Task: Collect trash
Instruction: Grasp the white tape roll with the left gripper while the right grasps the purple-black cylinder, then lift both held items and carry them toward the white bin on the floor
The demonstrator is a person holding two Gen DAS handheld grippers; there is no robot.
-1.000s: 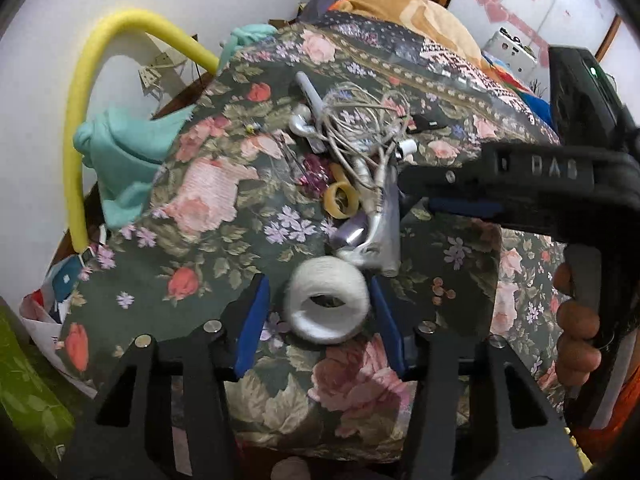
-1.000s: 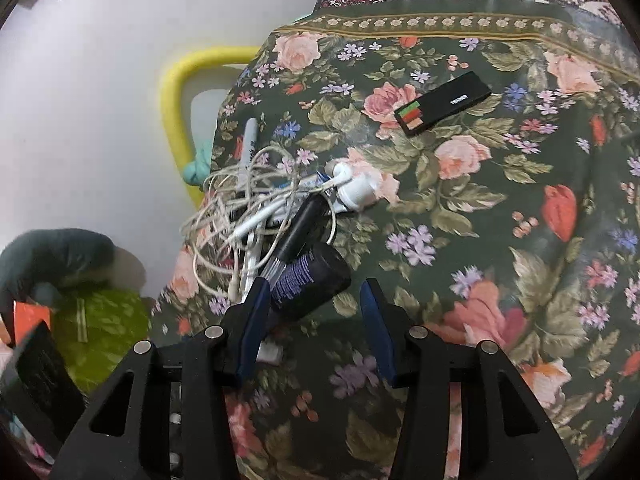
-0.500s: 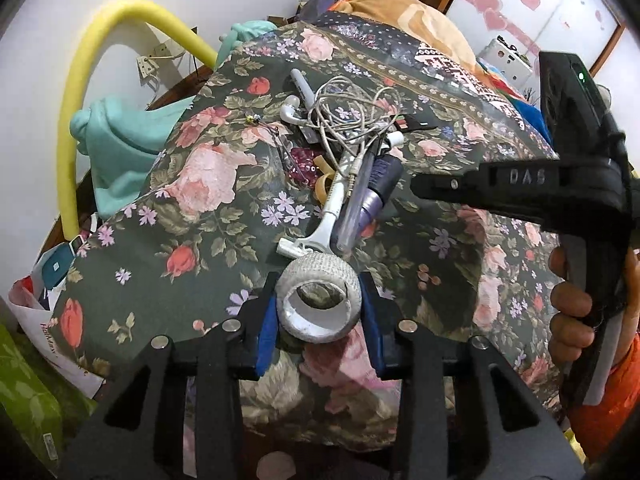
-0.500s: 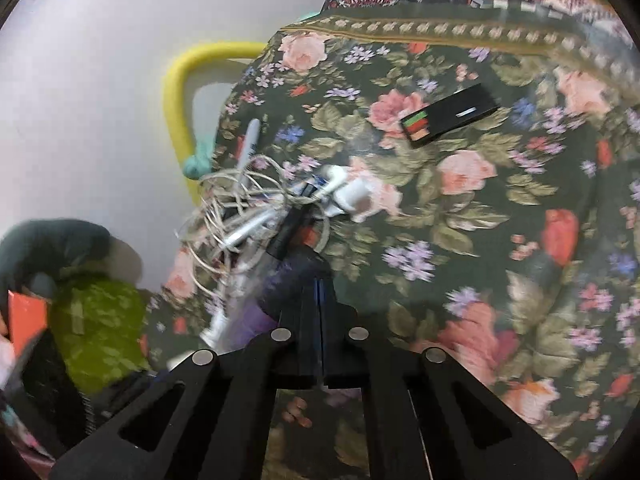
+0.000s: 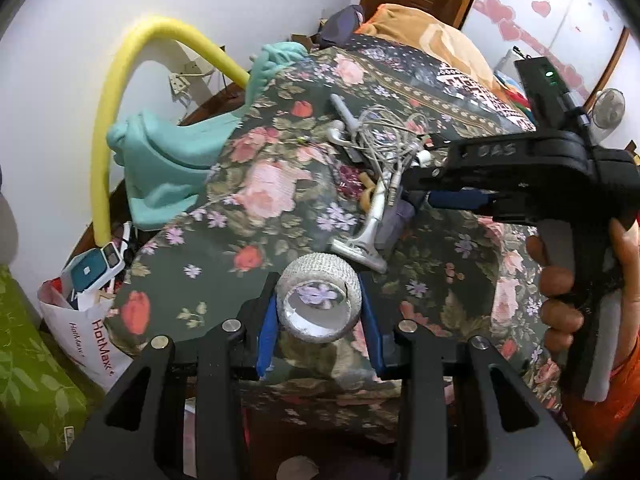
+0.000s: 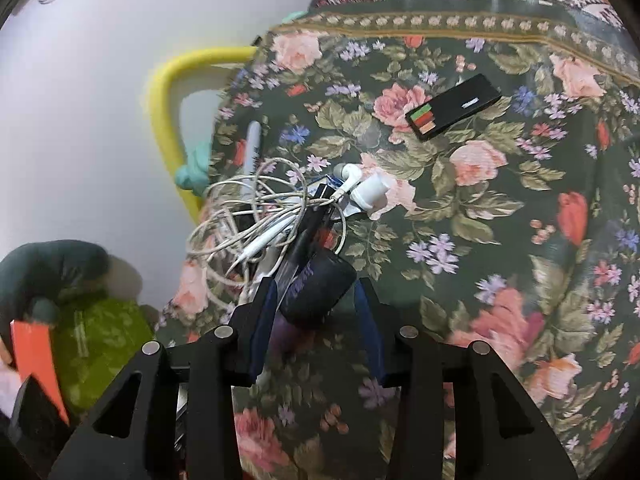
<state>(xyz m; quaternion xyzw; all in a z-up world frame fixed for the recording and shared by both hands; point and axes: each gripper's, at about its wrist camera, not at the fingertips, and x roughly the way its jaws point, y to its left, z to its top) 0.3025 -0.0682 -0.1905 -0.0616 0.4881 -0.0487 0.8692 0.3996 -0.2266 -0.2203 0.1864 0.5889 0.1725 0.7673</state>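
Note:
My left gripper (image 5: 318, 300) is shut on a white roll of gauze tape (image 5: 318, 300), held up above the front edge of the flowered bedspread (image 5: 256, 184). A heap of trash lies further back: a white razor (image 5: 370, 232), tangled white earphone cables (image 5: 384, 140) and a purple tube (image 5: 394, 220). My right gripper (image 6: 316, 296) hovers over that heap with its jaws apart around the dark tube's cap (image 6: 318, 290); it also shows in the left wrist view (image 5: 460, 196). The cables (image 6: 256, 216) lie just beyond.
A black flat box (image 6: 452, 106) lies on the bedspread to the right. A yellow foam tube (image 5: 116, 100) arches by the wall with teal cloth (image 5: 164, 164) below. A white bag (image 5: 88, 320) stands left of the bed. A green cloth (image 6: 100, 344) lies below.
My left gripper closed on the gauze roll and lifted it toward me. My right gripper closed empty half a second ago and now stands open around the dark tube.

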